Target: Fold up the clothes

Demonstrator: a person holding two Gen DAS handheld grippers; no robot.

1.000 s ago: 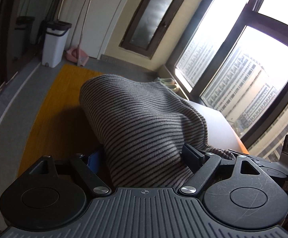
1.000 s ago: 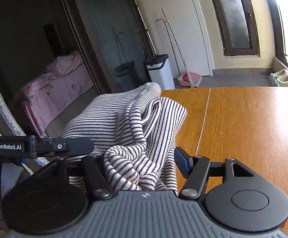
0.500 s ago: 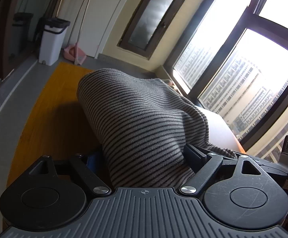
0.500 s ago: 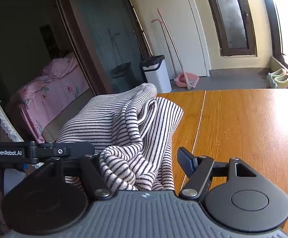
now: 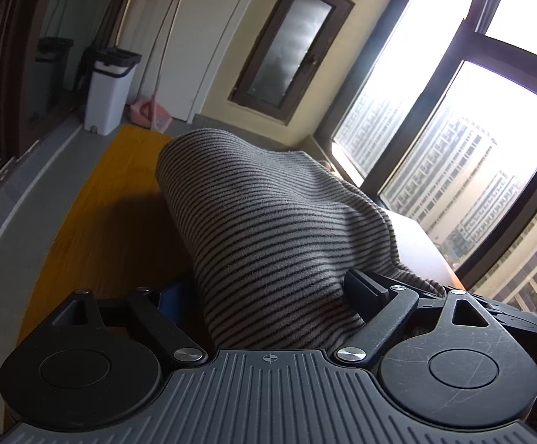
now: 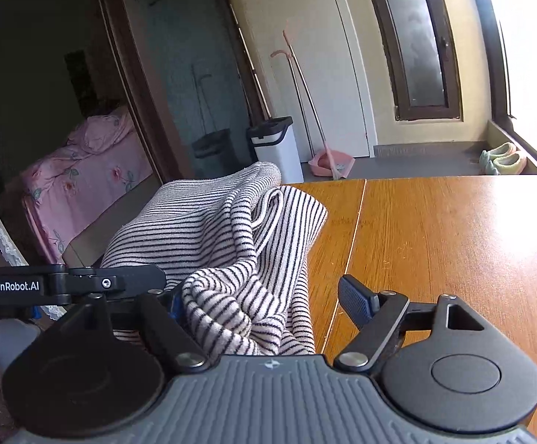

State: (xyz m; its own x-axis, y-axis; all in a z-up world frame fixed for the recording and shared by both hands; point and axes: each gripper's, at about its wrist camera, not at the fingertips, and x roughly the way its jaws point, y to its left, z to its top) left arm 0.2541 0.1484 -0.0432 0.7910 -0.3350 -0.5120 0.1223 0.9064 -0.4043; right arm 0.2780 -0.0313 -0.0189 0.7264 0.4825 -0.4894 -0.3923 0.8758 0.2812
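Striped knit garment (image 5: 268, 229) bunches between the left gripper (image 5: 264, 296) fingers, which pinch it above the wooden table (image 6: 453, 244); it fills the right gripper (image 6: 264, 296) too, whose jaws have spread wider than a second ago. "GenRobot.AI" shows on the left gripper's side. A lidded white bin (image 6: 275, 148) stands behind, contents hidden.

My left gripper (image 5: 264, 292) is clamped on a grey striped knit garment (image 5: 268, 222), both fingers pressed into its bunched near end. The cloth humps up from my jaws and runs out over the wooden table (image 5: 120, 192), throwing a dark shadow on the board to its left. Beyond the table's far end stands a white bin with a black lid (image 5: 109, 92), a pink dustpan (image 5: 146, 113) just right of it. Right of the table, big windows (image 5: 453, 185) face tower blocks.
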